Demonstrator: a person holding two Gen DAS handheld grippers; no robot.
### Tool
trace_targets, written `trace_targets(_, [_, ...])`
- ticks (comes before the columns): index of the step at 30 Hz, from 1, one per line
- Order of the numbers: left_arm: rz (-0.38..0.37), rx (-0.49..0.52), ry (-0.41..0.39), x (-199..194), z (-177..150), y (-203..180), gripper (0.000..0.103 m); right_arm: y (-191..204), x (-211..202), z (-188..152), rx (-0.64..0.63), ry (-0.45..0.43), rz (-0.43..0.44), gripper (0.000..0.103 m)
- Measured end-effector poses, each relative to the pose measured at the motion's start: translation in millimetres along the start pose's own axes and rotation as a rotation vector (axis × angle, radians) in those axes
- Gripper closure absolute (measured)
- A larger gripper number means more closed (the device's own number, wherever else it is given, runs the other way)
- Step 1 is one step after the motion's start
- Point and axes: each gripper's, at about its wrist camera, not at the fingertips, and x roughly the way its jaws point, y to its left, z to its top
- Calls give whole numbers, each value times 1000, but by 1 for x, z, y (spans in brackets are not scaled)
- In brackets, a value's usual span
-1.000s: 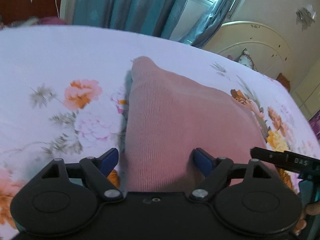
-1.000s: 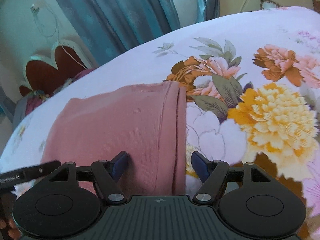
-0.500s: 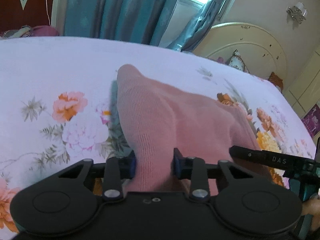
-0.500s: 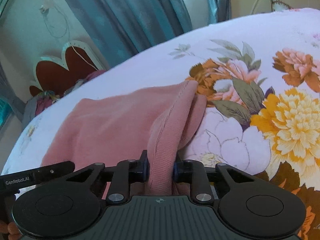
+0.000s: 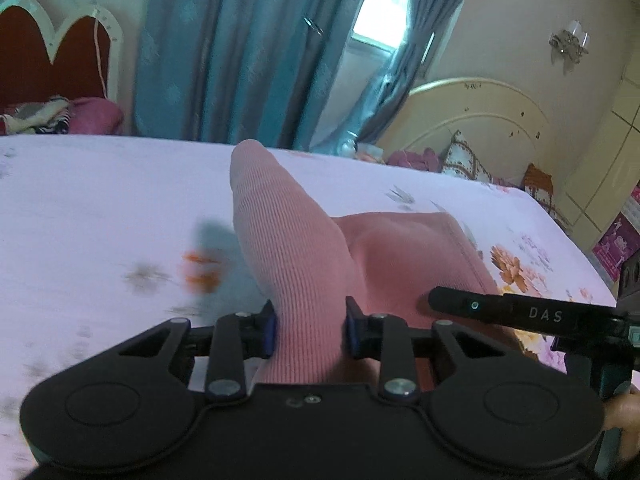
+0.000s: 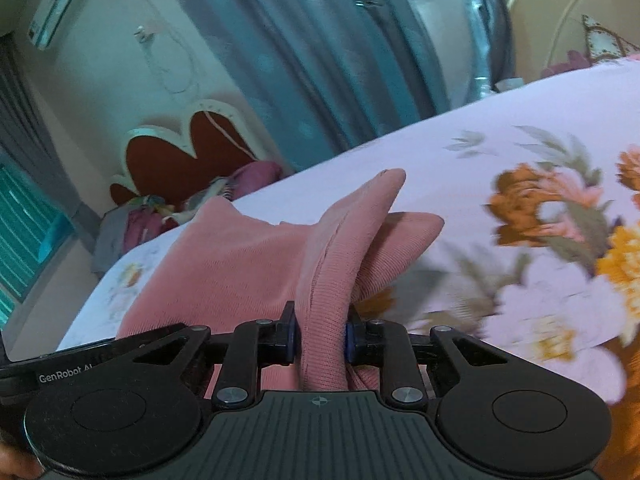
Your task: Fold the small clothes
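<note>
A pink ribbed knit garment (image 5: 296, 248) hangs lifted above a floral bed sheet (image 5: 100, 208). My left gripper (image 5: 310, 330) is shut on its left edge, the cloth bunched between the blue pads and rising ahead in a ridge. In the right wrist view the same garment (image 6: 240, 264) spreads to the left, and my right gripper (image 6: 319, 338) is shut on its right edge, where a hemmed fold sticks up. The right gripper's side bar (image 5: 520, 312) shows at the right of the left wrist view. The garment's underside is hidden.
The sheet (image 6: 520, 168) with large flowers covers the bed all round the garment. Teal curtains (image 5: 240, 48) hang behind the bed. A red and white headboard (image 6: 184, 156) with piled clothes stands far left, a cream headboard (image 5: 480, 120) with cushions far right.
Both grippers closed on the garment's near edges and then rose, lifting the cloth off the sheet. The fabric now stands in ridges and the bed looks lower.
</note>
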Motion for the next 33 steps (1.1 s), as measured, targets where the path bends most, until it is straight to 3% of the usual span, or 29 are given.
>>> trace_targets(10, [11, -11, -20, -68, 2, 146, 73, 149, 82, -41, 5, 8, 11, 81])
trace_targets(17, [71, -29, -17, -75, 10, 232, 73, 216, 163, -56, -5, 47, 37, 81])
trace_targets(21, [94, -41, -2, -68, 3, 270, 73, 223, 202, -61, -5, 79, 24, 81])
trace_targets(25, [131, -37, 36, -57, -15, 299, 67, 216, 223, -69, -31, 100, -59, 81])
trace_targets(28, [153, -38, 36, -51, -30, 306, 51, 205, 233, -70, -37, 137, -86, 79])
trace_targets(30, [178, -8, 26, -53, -30, 303, 41, 200, 229, -73, -39, 123, -118, 71])
trace_targets(33, [209, -10, 12, -64, -26, 301, 36, 189, 220, -70, 12, 91, -155, 68])
